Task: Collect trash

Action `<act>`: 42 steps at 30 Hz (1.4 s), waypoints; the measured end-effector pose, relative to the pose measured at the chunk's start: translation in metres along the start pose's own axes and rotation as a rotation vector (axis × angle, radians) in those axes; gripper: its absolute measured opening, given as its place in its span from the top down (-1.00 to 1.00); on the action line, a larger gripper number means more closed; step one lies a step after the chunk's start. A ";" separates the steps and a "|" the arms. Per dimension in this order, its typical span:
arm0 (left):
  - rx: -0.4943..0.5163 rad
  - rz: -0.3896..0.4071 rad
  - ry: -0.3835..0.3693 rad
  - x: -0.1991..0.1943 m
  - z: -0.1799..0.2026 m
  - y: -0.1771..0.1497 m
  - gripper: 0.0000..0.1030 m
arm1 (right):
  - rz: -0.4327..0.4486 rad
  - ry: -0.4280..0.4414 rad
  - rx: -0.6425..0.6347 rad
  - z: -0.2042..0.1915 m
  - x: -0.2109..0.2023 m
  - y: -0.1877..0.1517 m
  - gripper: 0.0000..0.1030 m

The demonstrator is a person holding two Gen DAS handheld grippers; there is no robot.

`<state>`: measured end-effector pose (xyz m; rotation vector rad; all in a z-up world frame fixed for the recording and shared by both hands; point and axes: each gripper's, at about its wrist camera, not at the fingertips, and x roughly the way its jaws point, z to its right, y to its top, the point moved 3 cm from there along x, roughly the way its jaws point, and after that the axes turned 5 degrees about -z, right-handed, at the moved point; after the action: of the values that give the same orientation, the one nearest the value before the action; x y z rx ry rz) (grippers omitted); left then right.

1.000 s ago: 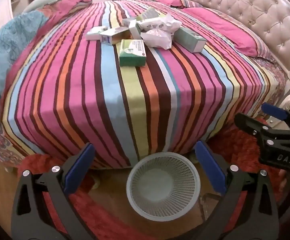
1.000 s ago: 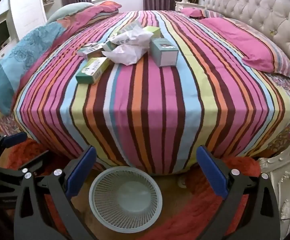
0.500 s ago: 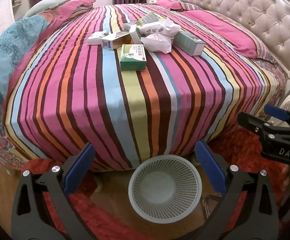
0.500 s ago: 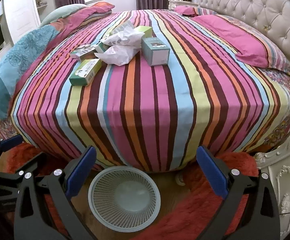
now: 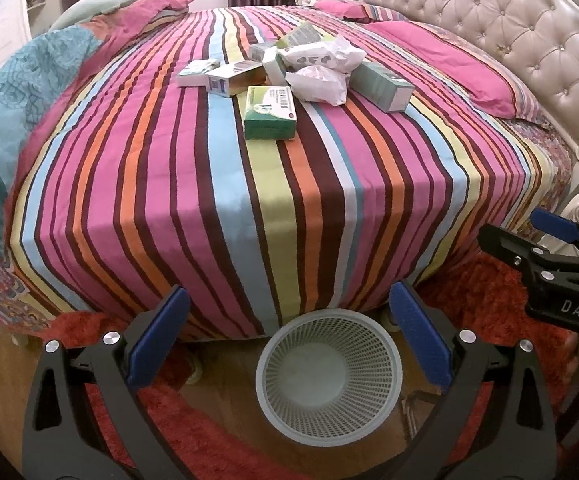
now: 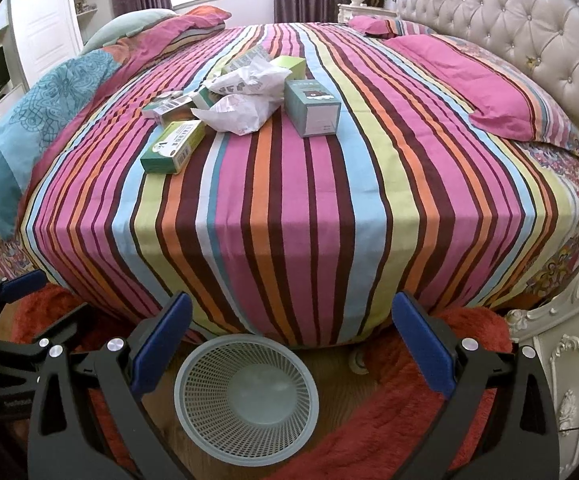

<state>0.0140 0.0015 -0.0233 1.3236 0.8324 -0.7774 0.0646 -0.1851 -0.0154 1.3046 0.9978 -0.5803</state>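
Note:
Trash lies in a heap on the striped bed (image 5: pixel 289 200): a green box (image 5: pixel 270 118), a teal box (image 5: pixel 381 85), crumpled white paper (image 5: pixel 321 80) and several small boxes (image 5: pixel 225 78). The same green box (image 6: pixel 173 146), teal box (image 6: pixel 313 109) and paper (image 6: pixel 241 110) show in the right wrist view. An empty grey mesh wastebasket (image 5: pixel 329 372) stands on the floor at the bed's foot, also in the right wrist view (image 6: pixel 245 398). My left gripper (image 5: pixel 289 344) is open and empty above the basket. My right gripper (image 6: pixel 289 344) is open and empty, to the right of the left one (image 5: pixel 549 264).
A blue and pink duvet (image 6: pixel 49 96) is bunched at the bed's left. Pink pillows (image 6: pixel 501 100) lie by the tufted headboard (image 6: pixel 509 20). A red shag rug (image 5: pixel 489 312) covers the wood floor. A white carved nightstand (image 6: pixel 561 360) stands at the right.
Both grippers have risen and moved closer to the bed, so the trash heap looks nearer. The basket and trash have not moved. Both grippers stay open.

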 end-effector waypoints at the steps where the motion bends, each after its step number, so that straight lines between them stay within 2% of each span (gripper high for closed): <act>1: -0.002 -0.002 0.002 0.001 -0.001 0.000 -0.88 | -0.002 0.000 -0.001 0.000 0.000 0.000 -0.85; 42: -0.013 -0.007 0.016 0.001 -0.007 0.000 -0.88 | -0.001 0.017 -0.020 -0.007 -0.001 0.000 -0.85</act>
<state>0.0141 0.0080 -0.0242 1.3177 0.8539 -0.7669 0.0622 -0.1783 -0.0144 1.2937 1.0165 -0.5599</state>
